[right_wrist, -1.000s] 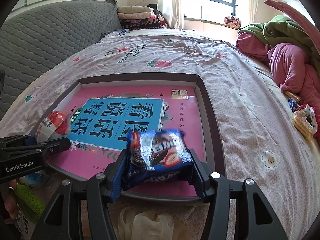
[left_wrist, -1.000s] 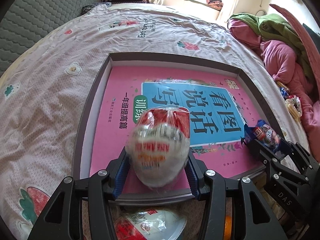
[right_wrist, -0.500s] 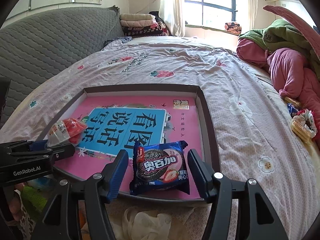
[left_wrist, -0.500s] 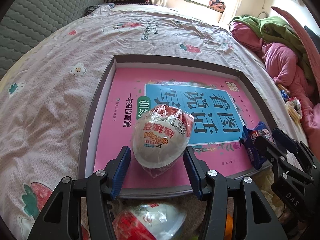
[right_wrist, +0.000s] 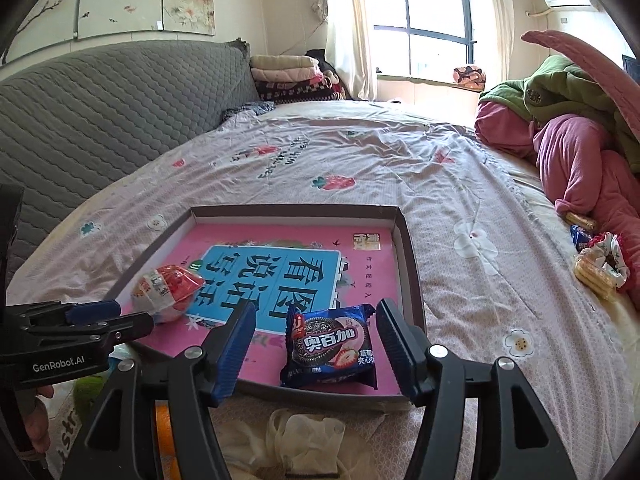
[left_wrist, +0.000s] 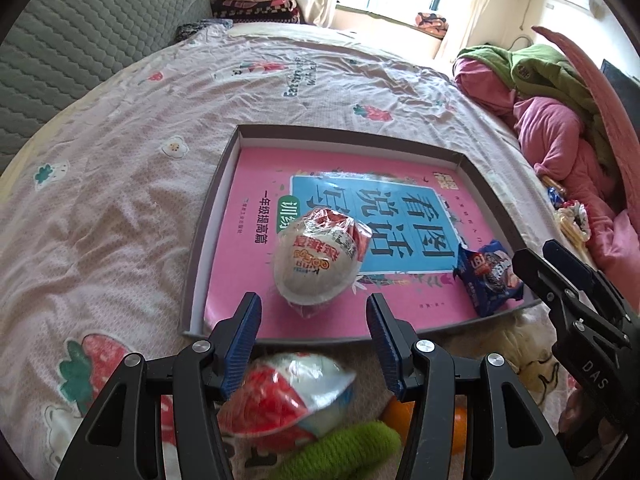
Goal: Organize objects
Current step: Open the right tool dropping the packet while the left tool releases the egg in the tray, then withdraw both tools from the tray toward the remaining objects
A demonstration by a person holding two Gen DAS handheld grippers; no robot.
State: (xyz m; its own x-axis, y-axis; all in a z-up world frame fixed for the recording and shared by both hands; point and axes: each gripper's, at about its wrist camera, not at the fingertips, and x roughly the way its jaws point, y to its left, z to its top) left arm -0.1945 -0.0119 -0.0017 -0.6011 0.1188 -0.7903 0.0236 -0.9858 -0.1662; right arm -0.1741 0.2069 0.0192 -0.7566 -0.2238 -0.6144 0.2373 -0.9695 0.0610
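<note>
A shallow grey box (left_wrist: pixel 208 216) on the bed holds a pink book (left_wrist: pixel 260 184). A wrapped red-and-white egg snack (left_wrist: pixel 318 260) lies on the book near the front left; it also shows in the right wrist view (right_wrist: pixel 166 292). My left gripper (left_wrist: pixel 314 322) is open and empty just in front of it. A blue cookie packet (right_wrist: pixel 332 346) lies at the box's front right, also in the left wrist view (left_wrist: pixel 488 276). My right gripper (right_wrist: pixel 316 334) is open, its fingers either side of the packet and slightly behind it.
A second wrapped egg snack (left_wrist: pixel 288 396), a green knitted item (left_wrist: pixel 344 452) and an orange object (left_wrist: pixel 424 420) lie below the left gripper. A crumpled bag (right_wrist: pixel 304 436) lies before the box. Snacks (right_wrist: pixel 596 264) and pink and green bedding (right_wrist: pixel 580 148) are at right.
Both grippers opened and let go: the egg snack and the cookie packet now lie in the box. Both grippers have drawn back toward the front edge.
</note>
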